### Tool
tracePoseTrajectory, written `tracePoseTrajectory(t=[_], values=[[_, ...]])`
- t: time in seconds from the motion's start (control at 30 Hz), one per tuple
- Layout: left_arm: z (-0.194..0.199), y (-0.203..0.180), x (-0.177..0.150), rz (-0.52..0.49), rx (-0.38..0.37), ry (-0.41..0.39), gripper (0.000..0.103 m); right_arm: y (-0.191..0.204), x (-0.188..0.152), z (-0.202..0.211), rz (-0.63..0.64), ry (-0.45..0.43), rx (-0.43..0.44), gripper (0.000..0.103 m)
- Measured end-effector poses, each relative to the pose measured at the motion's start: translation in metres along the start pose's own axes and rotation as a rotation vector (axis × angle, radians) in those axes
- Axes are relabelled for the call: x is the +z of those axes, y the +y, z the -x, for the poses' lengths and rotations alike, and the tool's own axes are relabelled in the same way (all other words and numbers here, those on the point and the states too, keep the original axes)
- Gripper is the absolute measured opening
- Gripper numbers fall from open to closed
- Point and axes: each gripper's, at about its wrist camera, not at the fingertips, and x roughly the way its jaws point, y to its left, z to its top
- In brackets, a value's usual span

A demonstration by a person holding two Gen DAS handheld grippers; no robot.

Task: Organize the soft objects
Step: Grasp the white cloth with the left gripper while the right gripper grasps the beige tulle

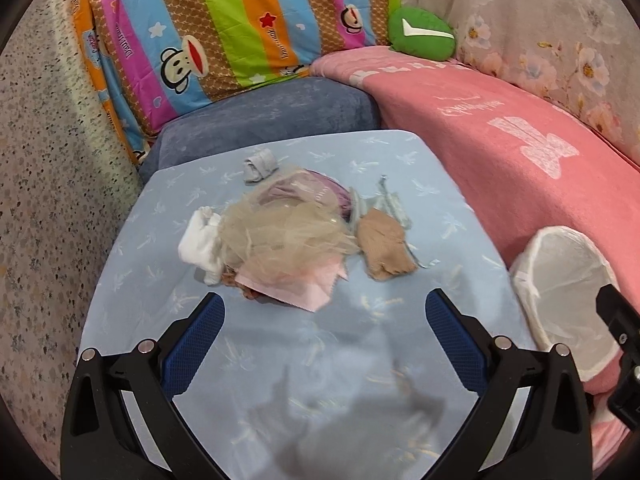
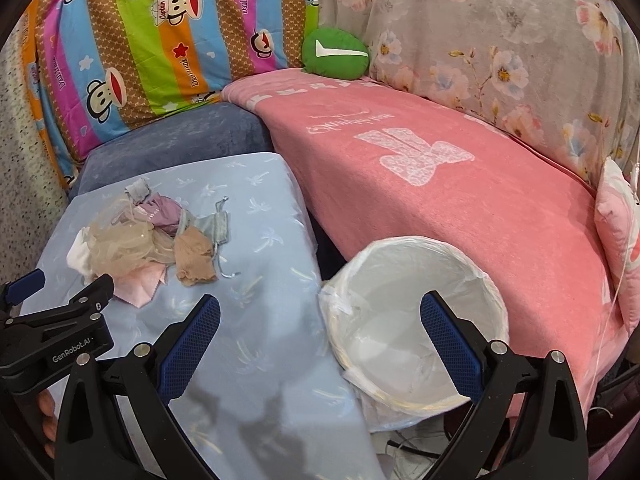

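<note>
Left hand-held gripper (image 1: 324,312) spread above table (image 1: 420,208), right hand-held gripper (image 2: 320,312) spread over basket (image 2: 496,280)

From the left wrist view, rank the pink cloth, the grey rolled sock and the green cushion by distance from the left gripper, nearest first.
1. The pink cloth, at the near edge of the pile, just ahead of the open left gripper.
2. The grey rolled sock, behind the pile on the far side of the blue-covered table.
3. The green cushion, farthest, up in the sofa corner to the right.
</note>
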Motion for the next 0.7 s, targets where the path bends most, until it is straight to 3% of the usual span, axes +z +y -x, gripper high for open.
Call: tracePoseTrajectory(t=[0.4,0.57,0.7], values=[[-0.06,0.096,0.017,0.123,0.049,0.041,0.096,0.069,0.021,-0.038,0.017,0.006,0.081,0.097],[-0.083,0.138,0.019,0.2,0.029,0.069,0.094,0.105,0.029,-0.055,0.038,0.015,0.124,0.097],[-0.102,0.156,0.019,0.239,-0.01,0.1,0.086,0.132,0.034,-0.071,0.054,0.033,0.168,0.09]])
